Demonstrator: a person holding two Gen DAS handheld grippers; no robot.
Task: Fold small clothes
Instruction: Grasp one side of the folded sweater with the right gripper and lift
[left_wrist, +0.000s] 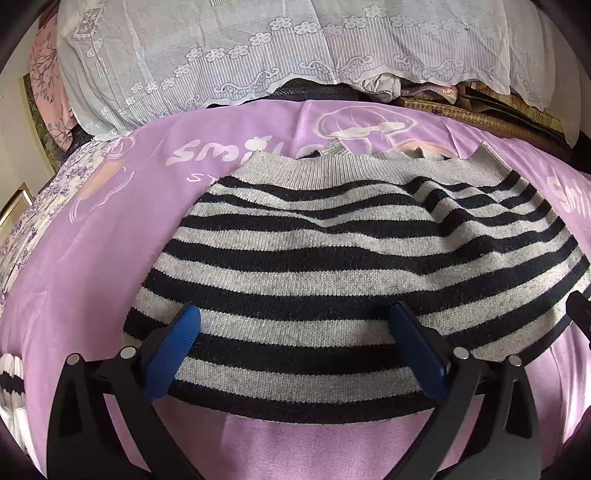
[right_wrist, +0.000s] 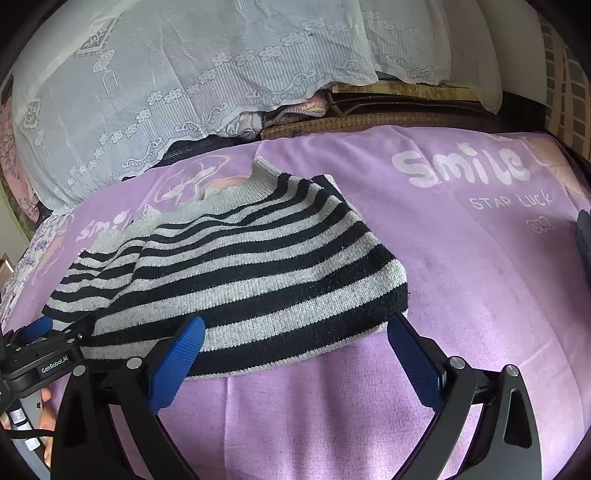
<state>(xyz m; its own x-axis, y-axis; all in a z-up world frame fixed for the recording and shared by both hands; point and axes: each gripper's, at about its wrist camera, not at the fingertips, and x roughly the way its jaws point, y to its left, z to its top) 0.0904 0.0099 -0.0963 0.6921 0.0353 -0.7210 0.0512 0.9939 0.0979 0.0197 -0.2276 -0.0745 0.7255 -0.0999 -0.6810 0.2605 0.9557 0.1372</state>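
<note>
A small grey and black striped sweater (left_wrist: 332, 251) lies flat on a purple blanket (left_wrist: 92, 258), its collar toward the far side. My left gripper (left_wrist: 297, 328) is open, its blue pads (left_wrist: 184, 339) low over the sweater's near hem, one on each side of the middle. In the right wrist view the same sweater (right_wrist: 236, 266) has a sleeve lying across its left part. My right gripper (right_wrist: 295, 336) is open at the sweater's near right corner, with one pad (right_wrist: 181, 350) over the hem and the other beside the corner. The left gripper (right_wrist: 48, 343) shows at the sweater's left edge.
White lace cloth (left_wrist: 221, 66) covers a pile at the back, with a woven mat (right_wrist: 369, 118) beside it. A floral sheet (left_wrist: 33, 221) lies at the left. A white and black striped item (left_wrist: 11, 376) sits at the left edge. A dark object (right_wrist: 583, 240) is at the right.
</note>
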